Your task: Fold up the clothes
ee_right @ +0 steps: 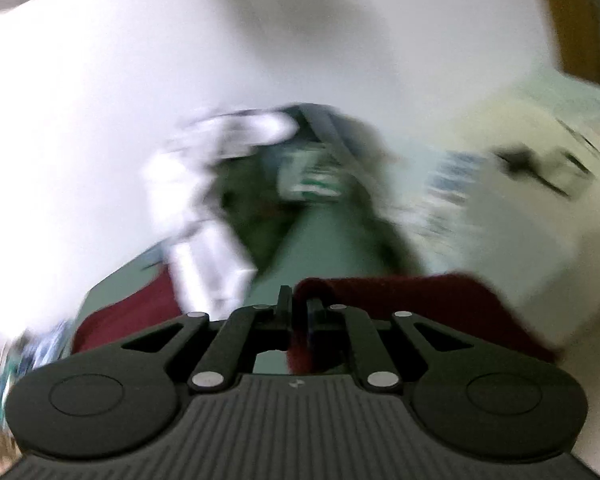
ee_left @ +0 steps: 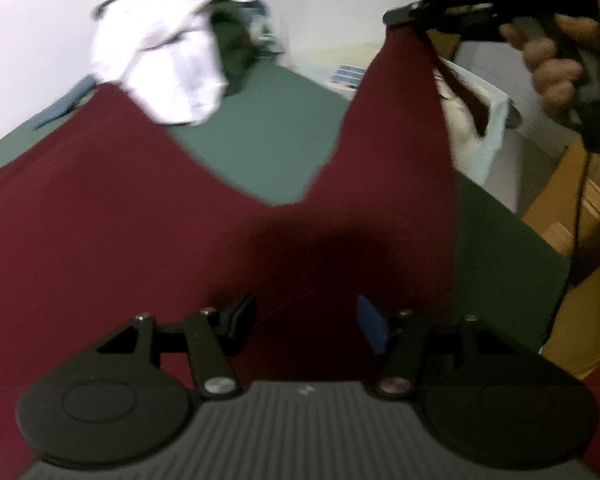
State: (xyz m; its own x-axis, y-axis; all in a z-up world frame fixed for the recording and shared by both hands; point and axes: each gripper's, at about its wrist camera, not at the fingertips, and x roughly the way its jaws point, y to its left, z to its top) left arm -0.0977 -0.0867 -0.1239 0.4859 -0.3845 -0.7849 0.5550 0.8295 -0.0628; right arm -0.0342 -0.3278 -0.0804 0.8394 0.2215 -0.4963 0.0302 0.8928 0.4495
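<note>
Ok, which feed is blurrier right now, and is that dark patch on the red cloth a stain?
Right wrist view: heavy motion smear, only the right gripper, shut on the maroon fabric garment, reads sharp. Left wrist view: milder blur; the dark patch looks like a shadow ahead of the open left gripper, not a stain.

No text, label, brand or number is legible in either blurred view.

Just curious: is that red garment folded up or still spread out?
Mostly spread: the red garment covers the green table, one corner lifted by the shut right claw.
</note>
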